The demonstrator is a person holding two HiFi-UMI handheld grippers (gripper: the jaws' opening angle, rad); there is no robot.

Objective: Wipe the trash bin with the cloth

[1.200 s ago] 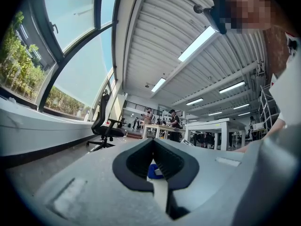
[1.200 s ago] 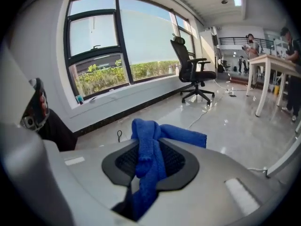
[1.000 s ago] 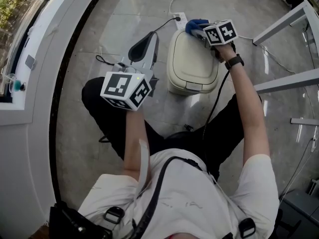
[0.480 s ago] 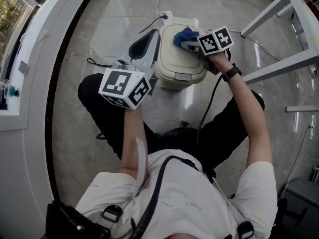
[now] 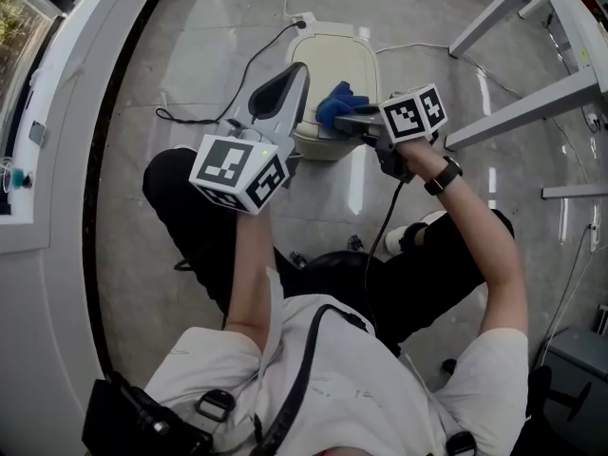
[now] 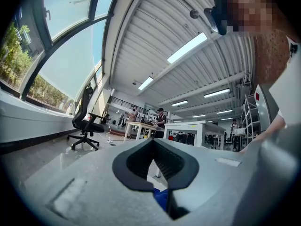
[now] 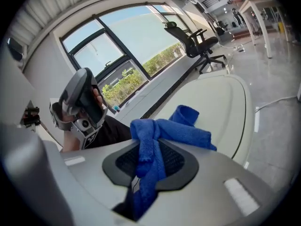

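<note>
Supporting surface: polished grey floor (image 5: 209,27); the work stands on it just ahead of the seated person's knees.
Trash bin (image 5: 332,69): cream, upright, lid shut. The closed lid offers one broad face to wipe.
Left gripper (image 5: 290,84): jaws closed tip to tip with nothing between them. It is held raised at the bin's left edge; contact with the bin cannot be confirmed. Judged parked there to leave the lid free.
Right gripper (image 5: 353,122): clenched on the cloth, reaching in from the right over the lid's near edge.
Cloth (image 5: 337,103): blue and bunched. One end is pinched between the right jaws and the loose folds lie on the lid near its near edge, so fabric rather than jaw meets the plastic.
Stage: wiping judged under way on the lid.
</note>
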